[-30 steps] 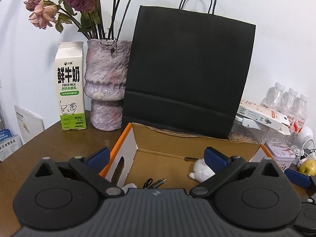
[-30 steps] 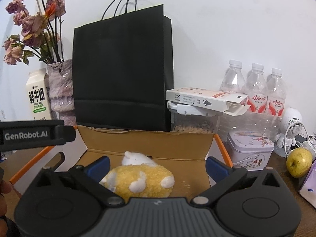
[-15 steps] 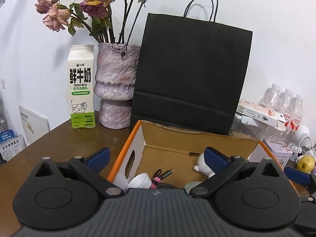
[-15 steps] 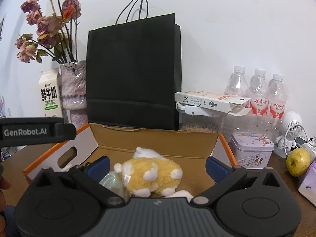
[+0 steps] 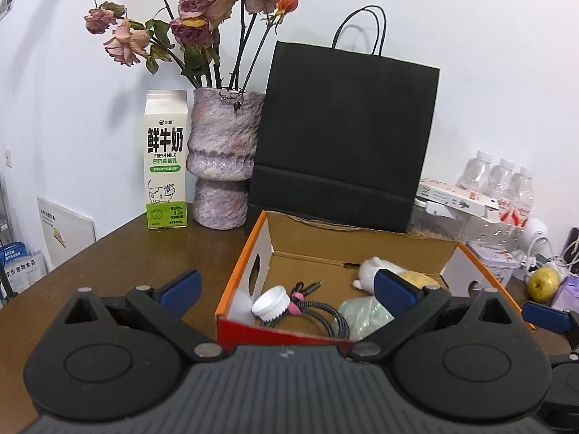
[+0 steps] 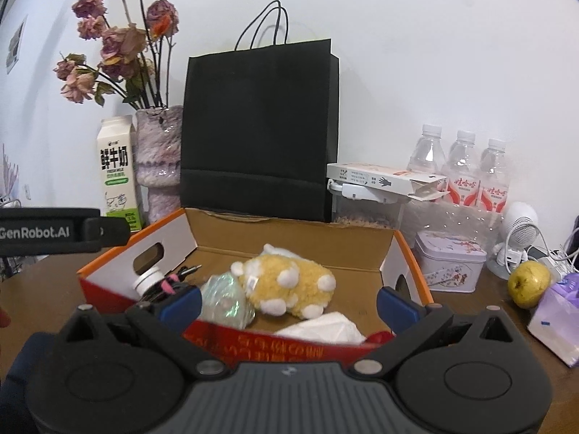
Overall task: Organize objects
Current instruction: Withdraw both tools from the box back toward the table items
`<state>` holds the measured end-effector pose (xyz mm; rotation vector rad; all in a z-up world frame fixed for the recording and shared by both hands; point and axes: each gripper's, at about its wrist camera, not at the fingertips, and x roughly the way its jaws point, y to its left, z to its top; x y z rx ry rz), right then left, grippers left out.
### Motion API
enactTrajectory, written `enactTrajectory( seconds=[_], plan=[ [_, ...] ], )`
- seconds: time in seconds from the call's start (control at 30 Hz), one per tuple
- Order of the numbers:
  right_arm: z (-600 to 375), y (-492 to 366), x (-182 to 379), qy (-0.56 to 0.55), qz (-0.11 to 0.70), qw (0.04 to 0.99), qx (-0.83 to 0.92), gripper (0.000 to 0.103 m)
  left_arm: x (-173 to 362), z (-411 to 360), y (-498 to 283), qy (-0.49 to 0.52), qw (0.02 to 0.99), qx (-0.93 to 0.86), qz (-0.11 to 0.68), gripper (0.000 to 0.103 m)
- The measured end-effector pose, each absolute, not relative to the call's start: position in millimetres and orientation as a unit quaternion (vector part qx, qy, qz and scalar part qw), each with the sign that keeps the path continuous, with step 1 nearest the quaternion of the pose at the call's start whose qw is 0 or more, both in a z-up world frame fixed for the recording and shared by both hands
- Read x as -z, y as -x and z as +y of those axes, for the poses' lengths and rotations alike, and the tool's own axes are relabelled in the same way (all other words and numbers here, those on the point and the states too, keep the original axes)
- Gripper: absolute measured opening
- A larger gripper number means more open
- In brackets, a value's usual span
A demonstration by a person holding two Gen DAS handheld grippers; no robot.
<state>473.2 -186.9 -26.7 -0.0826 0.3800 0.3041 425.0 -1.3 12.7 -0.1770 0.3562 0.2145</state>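
Observation:
An open cardboard box (image 5: 249, 253) (image 6: 409, 253) with orange rims and a red front stands on the brown table. Inside lie a yellow plush toy (image 6: 286, 284) (image 5: 416, 278), a white bottle cap (image 5: 271, 302) (image 6: 146, 280), a coiled black cable (image 5: 318, 311), a crumpled clear wrapper (image 6: 224, 300) (image 5: 365, 313) and a white tissue (image 6: 325, 327). My left gripper (image 5: 287, 287) hangs open in front of the box's left corner, holding nothing. Open and empty too, my right gripper (image 6: 287, 302) hovers before the box's front wall.
Behind the box stand a black paper bag (image 5: 343, 144), a vase of dried roses (image 5: 224, 159) and a milk carton (image 5: 166, 159). To the right are water bottles (image 6: 463, 170), a tin (image 6: 448, 264), a small fan (image 6: 517, 235), a yellow-green apple (image 6: 528, 284) and a purple pack (image 6: 557, 318).
Both grippers have drawn back and risen from the box, so its front wall and more of its contents show. The plush toy lies in the box, clear of the right gripper's fingers.

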Motion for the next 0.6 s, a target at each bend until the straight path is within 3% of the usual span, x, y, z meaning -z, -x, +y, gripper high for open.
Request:
enactTrajectory(
  seconds=[0.6],
  plan=[
    [-203,-392,37,0.049,0.198,0.966,-0.159,0.103,8,-12,-345,0.063,0.978,-0.077,0.183,0.103]
  ],
)
